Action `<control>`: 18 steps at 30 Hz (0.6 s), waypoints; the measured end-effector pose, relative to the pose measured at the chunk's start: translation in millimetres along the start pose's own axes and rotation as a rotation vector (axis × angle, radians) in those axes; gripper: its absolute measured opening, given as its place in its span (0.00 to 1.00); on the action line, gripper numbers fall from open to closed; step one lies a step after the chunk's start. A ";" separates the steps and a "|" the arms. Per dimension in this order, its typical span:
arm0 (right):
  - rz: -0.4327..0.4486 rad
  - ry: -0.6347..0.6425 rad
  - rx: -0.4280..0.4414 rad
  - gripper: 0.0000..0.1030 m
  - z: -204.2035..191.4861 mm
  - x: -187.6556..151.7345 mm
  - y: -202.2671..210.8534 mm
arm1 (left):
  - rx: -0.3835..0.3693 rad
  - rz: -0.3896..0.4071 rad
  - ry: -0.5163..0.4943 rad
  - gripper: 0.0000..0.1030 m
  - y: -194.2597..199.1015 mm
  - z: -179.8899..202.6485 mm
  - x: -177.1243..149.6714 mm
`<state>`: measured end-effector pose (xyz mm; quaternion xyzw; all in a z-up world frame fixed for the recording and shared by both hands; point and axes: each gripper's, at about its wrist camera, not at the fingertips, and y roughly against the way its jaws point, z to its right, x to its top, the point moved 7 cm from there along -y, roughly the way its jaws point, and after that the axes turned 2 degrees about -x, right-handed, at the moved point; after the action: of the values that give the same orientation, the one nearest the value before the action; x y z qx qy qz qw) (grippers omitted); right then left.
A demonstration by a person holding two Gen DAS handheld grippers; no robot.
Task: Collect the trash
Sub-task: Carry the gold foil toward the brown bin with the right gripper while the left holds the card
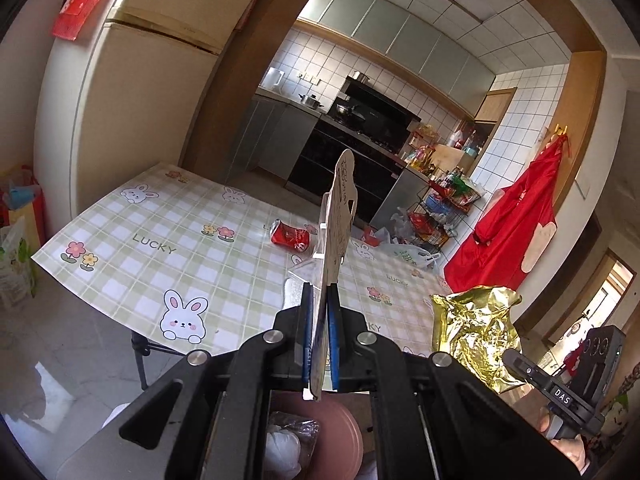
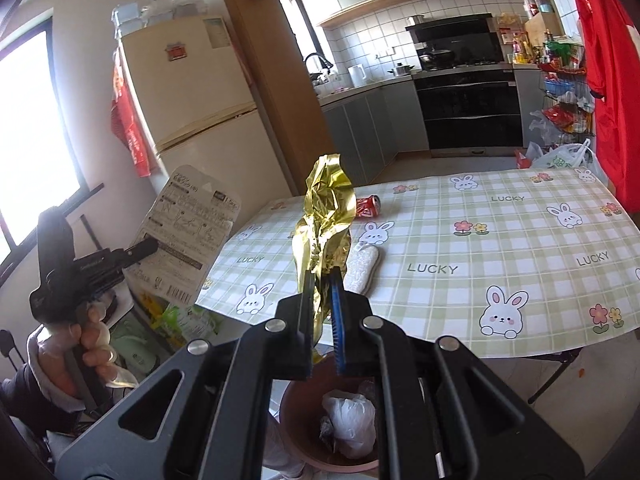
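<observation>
The word "LUCKY" repeats across the green checked tablecloth (image 2: 460, 240). White letters "DAS" mark the right gripper (image 1: 562, 392), lower right of the left wrist view.

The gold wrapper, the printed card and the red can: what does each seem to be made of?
Gold wrapper: thin metallic foil or metallised film, mirror-glossy, sharply creased; which of the two is unclear.
Printed card: stiff paperboard, matte, flat with a punched hang hole; it looks like blister-pack backing.
Red can: probably thin aluminium, glossy printed skin, dented, lying on its side.

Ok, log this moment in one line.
left gripper: shut on card packaging | right gripper: shut on gold foil wrapper | bin: below | can: on table
</observation>
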<state>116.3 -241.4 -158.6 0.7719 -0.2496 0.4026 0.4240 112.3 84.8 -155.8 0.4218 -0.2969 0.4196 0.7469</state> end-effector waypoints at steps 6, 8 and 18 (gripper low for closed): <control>-0.043 0.062 0.036 0.11 -18.2 -6.3 -11.4 | -0.003 -0.009 -0.002 0.07 -1.5 1.6 -3.6; -0.057 0.077 0.048 0.11 -23.2 -8.5 -17.0 | -0.006 -0.018 -0.002 0.07 -5.6 1.4 -5.5; -0.126 0.078 0.081 0.11 -28.8 -18.7 -42.5 | 0.016 -0.054 0.024 0.07 -24.2 -15.5 -13.4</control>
<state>125.1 -194.0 -184.4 0.7862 -0.1674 0.4146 0.4265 128.7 86.3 -182.9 0.4304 -0.2730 0.4069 0.7581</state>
